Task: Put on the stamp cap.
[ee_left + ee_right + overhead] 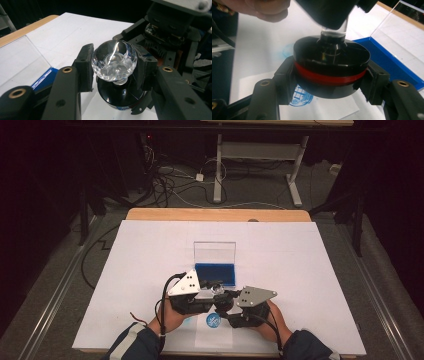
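One stamp is held above the near middle of the table, between two grippers. It has two parts: a clear faceted knob on top and a round black body below. The left gripper is clenched on the knob, one pad on each side of it. The right gripper is clenched on the black body, its jaws pressing a red band that runs round the body's lower part.

On a white paper sheet under the stamp lies one round blue print; the high view shows it as a single blue disc between the two hands. One blue ink pad case stands just beyond the grippers, its clear lid raised upright.

The left gripper view gives the knob's cut facets and a thin neck under it. The right gripper view gives the red band and the print's grid-like pattern. The high view gives the white table cover, two sleeves and the wooden edge at the far side.
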The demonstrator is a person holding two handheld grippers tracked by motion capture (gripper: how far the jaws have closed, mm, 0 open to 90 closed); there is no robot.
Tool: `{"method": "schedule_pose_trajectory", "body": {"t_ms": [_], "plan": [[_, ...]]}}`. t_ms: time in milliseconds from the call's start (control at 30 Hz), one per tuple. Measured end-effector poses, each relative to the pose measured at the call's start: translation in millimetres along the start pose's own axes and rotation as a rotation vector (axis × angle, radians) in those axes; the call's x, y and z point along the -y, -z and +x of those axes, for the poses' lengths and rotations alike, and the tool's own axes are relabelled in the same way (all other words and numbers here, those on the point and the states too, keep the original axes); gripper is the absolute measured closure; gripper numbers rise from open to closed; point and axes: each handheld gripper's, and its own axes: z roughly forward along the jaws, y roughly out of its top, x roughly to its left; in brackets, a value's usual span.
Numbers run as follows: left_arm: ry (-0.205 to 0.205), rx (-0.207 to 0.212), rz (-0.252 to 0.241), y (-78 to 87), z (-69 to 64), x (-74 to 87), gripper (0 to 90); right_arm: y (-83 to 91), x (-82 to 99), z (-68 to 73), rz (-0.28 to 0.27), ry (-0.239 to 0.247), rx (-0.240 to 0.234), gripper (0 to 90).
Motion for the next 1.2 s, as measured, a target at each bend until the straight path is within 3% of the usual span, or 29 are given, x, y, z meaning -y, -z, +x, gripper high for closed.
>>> {"method": "schedule_pose_trajectory", "body": {"t_ms": [733,900,1200], "plan": [[-0.046,-0.012,-0.005,-3.1,-8.3,0.1,54.7,1.6,-2.4,1.3,0.031,-0.007,-0.018,39.0],[-0.080,-0.029,0.010,-4.4,-12.4,-1.1,54.7,0.4,-2.1,2.0,0.042,-0.002,-0.017,39.0],[-0.105,-0.038,0.018,-5.6,-15.7,-0.7,54.7,-0.2,-1.3,2.0,0.039,-0.016,-0.037,39.1]]}}
